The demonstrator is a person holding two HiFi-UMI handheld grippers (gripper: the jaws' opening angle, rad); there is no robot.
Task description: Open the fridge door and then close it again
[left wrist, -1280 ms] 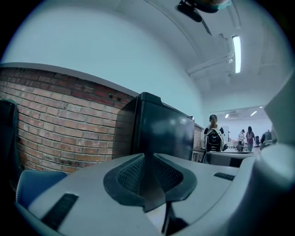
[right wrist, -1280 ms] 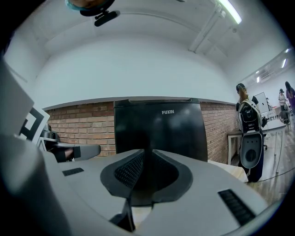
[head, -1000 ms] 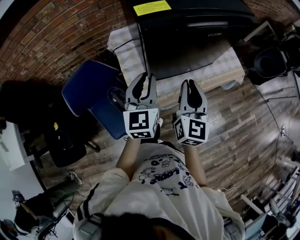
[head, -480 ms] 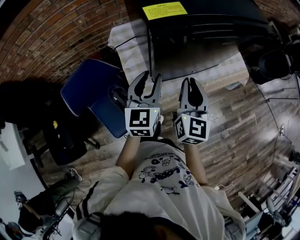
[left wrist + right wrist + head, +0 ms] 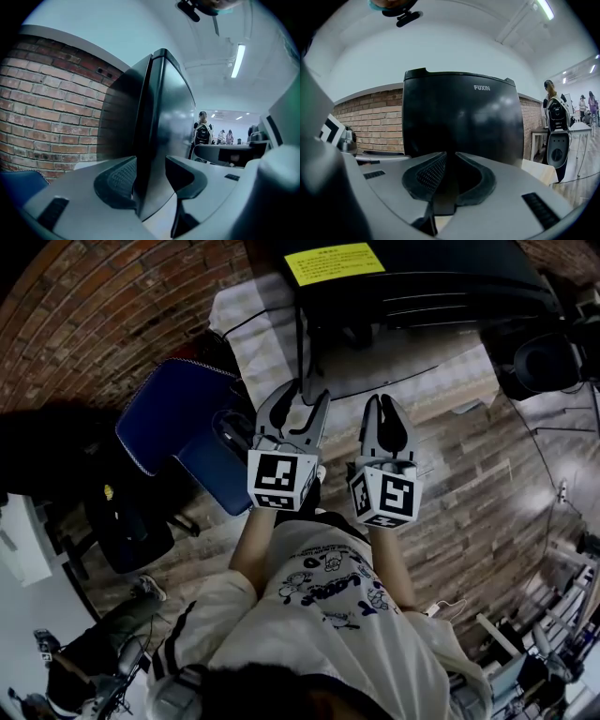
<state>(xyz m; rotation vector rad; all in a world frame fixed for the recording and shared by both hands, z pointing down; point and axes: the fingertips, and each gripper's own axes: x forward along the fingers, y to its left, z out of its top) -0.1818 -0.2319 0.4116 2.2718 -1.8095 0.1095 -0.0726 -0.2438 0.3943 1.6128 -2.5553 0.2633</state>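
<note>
A black fridge point(image 5: 412, 287) with a yellow label on top stands on a low table ahead of me. In the left gripper view its door point(image 5: 174, 117) meets the body at a dark seam that runs between my jaws. The left gripper point(image 5: 302, 397) point(image 5: 151, 174) is opening at the door's left edge, and its pads do not press on it. The right gripper point(image 5: 385, 409) point(image 5: 449, 158) is shut on nothing and points at the fridge front point(image 5: 459, 122), a little short of it. As far as I can tell, the door lies against the body.
A blue chair point(image 5: 173, 427) stands left of the fridge, against the brick wall point(image 5: 103, 324). The low table point(image 5: 459, 381) carries a pale cloth. A black round appliance point(image 5: 539, 362) sits at the right. People point(image 5: 202, 133) stand far off in the room.
The left gripper's jaws have spread from shut to wide apart at the door's edge. Both grippers have sunk a little; the right one stays shut.
</note>
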